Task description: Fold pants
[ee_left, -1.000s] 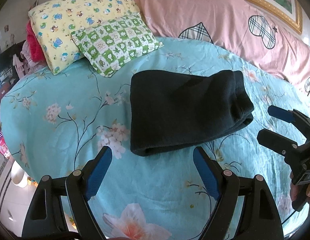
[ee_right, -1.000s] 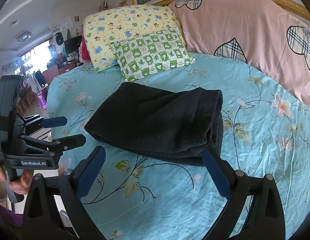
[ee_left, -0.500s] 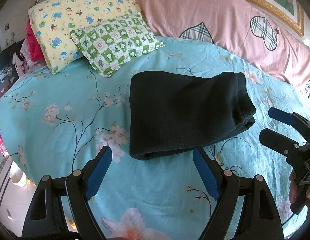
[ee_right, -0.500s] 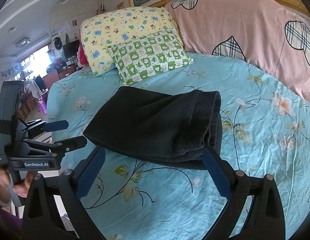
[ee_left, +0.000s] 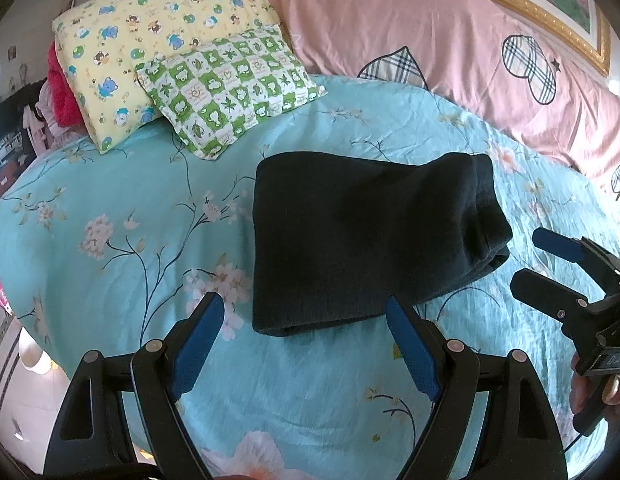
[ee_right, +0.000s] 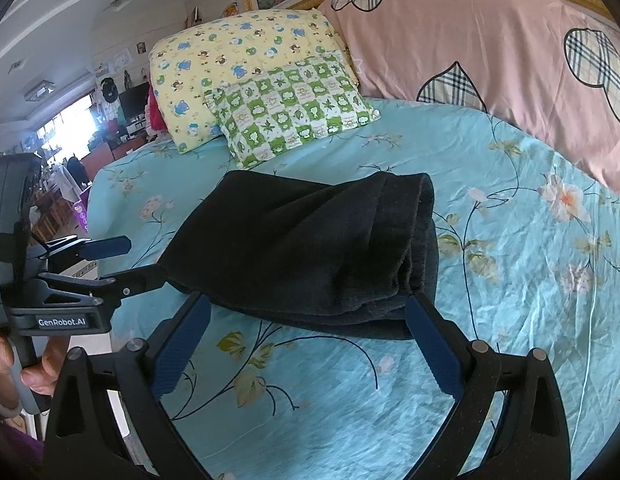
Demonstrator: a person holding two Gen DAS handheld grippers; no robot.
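The black pants [ee_left: 361, 236] lie folded into a thick rectangle on the turquoise floral bedsheet [ee_left: 130, 208]; they also show in the right wrist view [ee_right: 306, 248]. My left gripper [ee_left: 302, 320] is open and empty, just short of the pants' near edge. My right gripper [ee_right: 306, 312] is open and empty, at the near edge of the stacked fold. Each gripper shows in the other's view: the right gripper [ee_left: 529, 260] beside the pants' right end, the left gripper [ee_right: 142, 260] at their left corner.
A yellow cartoon pillow [ee_left: 150, 48] and a green checked pillow [ee_left: 230, 88] lie at the head of the bed. A long pink bolster [ee_left: 449, 52] runs along the back. The bed edge drops off at the left, with room furniture [ee_right: 70, 160] beyond.
Both grippers have edged slightly closer to the folded pants. The pants have not moved and both grippers stay open.
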